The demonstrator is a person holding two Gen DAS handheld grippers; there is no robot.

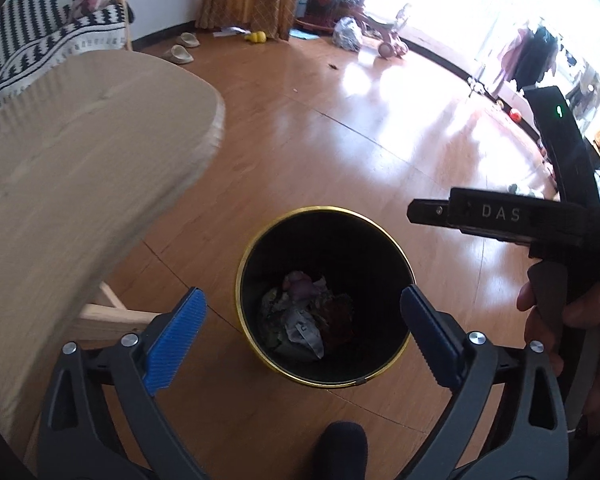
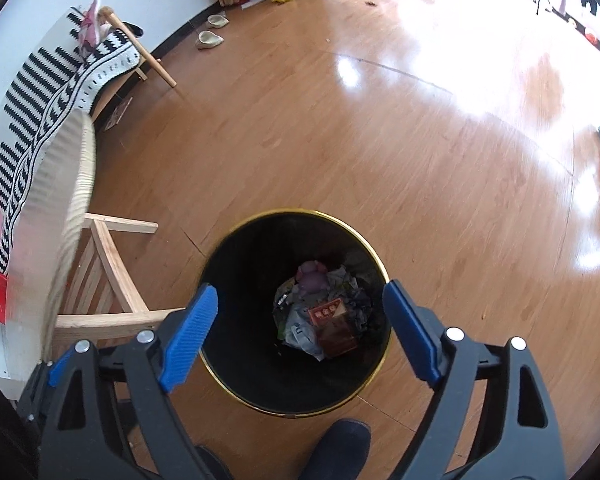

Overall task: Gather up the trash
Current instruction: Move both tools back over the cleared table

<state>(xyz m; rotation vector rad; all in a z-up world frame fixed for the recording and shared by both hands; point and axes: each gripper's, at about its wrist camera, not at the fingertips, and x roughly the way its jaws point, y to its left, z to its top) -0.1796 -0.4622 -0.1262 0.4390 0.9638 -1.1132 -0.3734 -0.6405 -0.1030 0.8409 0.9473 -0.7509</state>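
above the wooden floor (image 2: 380, 140), both the left tool (image 1: 300, 332) and right tool (image 2: 300, 332) hang with fingers apart and empty over a black gold-rimmed round bin (image 2: 236, 320) holding crumpled trash (image 2: 320, 320), beside a pale wooden bench (image 1: 80, 160).

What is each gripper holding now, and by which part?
Nothing. The left gripper and the right gripper are both open and empty above the trash bin.

Left gripper (image 1: 302, 332) points downward, blue pads (image 1: 176, 336) spread wide, nothing between them. Right gripper (image 2: 300, 330) likewise aimed down, jaws wide apart and empty. In the left wrist view, the person's right hand (image 1: 572, 312) wraps the right gripper's handle.
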